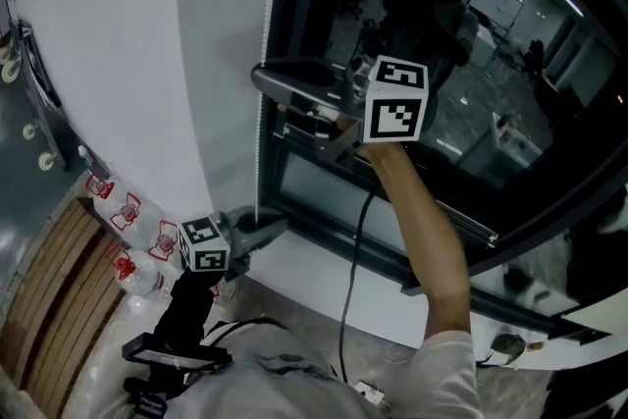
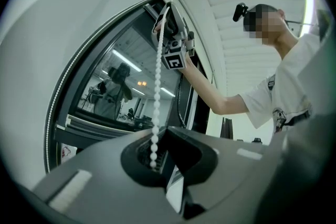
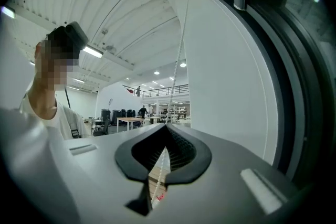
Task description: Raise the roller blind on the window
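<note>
Both claws are clamped on the white bead chain (image 2: 158,86), left claw (image 2: 159,132) low and right claw (image 3: 167,126) higher, with it stretched straight between them along the dark window frame's (image 1: 294,34) left edge.

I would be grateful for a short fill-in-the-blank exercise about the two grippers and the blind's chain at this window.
1. The right gripper is shut on the white ____ chain.
2. Along that chain, the right gripper sits ____ the left gripper.
3. The person's reflection shows in the dark ____ glass.
Missing words: bead; above; window.
</note>
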